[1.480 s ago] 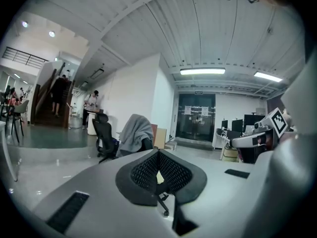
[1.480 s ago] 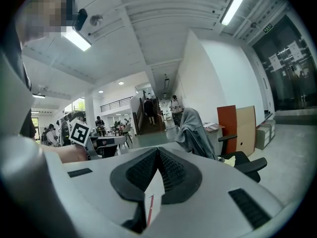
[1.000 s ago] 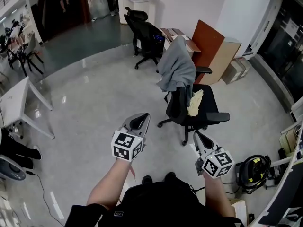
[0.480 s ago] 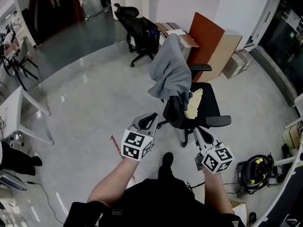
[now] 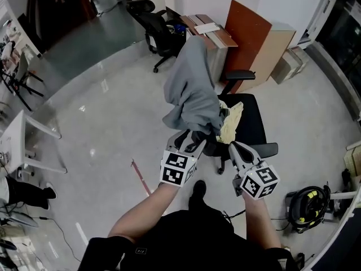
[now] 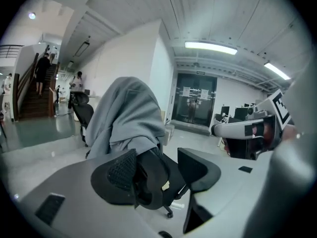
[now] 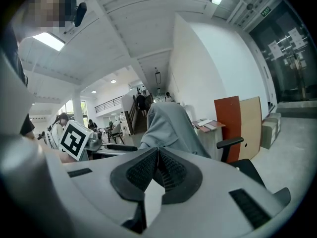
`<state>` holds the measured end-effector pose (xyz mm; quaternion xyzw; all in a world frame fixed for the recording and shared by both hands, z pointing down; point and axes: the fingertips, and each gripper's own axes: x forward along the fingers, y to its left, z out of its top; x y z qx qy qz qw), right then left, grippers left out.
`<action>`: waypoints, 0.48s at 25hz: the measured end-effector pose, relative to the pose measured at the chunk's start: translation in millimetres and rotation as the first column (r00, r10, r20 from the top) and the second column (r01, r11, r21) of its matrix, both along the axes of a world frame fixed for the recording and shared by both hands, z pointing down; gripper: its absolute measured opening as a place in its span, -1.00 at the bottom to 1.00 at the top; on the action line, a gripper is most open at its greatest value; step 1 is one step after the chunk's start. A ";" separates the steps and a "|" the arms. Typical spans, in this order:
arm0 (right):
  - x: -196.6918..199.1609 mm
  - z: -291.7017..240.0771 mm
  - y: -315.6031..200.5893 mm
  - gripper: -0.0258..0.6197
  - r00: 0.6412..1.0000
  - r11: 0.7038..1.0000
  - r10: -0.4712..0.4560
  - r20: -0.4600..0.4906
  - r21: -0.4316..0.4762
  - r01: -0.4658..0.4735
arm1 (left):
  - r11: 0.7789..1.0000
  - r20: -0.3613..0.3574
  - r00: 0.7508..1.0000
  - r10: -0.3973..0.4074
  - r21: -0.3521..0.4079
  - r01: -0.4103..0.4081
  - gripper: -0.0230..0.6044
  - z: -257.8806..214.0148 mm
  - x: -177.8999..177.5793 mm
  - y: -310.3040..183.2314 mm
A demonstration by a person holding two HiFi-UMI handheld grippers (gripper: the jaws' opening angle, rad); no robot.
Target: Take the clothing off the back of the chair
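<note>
Clothing to be removed, a grey garment [image 5: 192, 89], hangs draped over the top of the backrest of the black chair [image 5: 251, 126], its hem bunched low down the back. The left gripper [image 5: 193, 140] is up against that lower hem. Its jaws have just been opening and stand wide, with nothing pinched; its own view shows only the chair back and the fabric beyond through the gap. From the head view I cannot say for certain whether the tips already brush the cloth. The right gripper [image 5: 234, 150] sits just beside the chair's near edge with its jaws pressed together on nothing. Hazards noted: the chair stands on a wheeled base on a glossy floor, so a pull toward the person is likely to roll or swivel it instead of freeing the fabric. The garment caps the backrest top, so a downward or sideways tug may snag it there; lifting up and over looks safer. A close at the present position could clamp the backrest edge along with, or instead of, the hem. The right jaws, left closed, cannot share the load. A yellow cloth [image 5: 230, 120] on the seat lies touching the garment and could be dragged off with it.
</note>
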<state>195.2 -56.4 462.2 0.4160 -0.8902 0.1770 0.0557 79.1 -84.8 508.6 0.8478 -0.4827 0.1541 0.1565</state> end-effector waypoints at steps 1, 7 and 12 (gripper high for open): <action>1.4 2.3 -7.6 -0.87 1.000 1.000 -0.006 0.004 -0.003 0.006 | 1.000 0.005 1.000 -0.004 -0.013 0.004 -0.13 5.7 2.2 -6.3; 9.9 13.4 -39.3 -0.87 0.999 0.999 -0.035 0.033 -0.030 0.036 | 0.998 0.072 0.996 -0.047 -0.042 0.050 -0.13 19.2 0.4 -25.6; 13.0 19.6 -60.6 -0.87 0.997 0.997 -0.063 0.047 -0.042 0.065 | 0.996 0.073 0.994 -0.082 -0.030 0.084 -0.13 18.0 -2.3 -33.3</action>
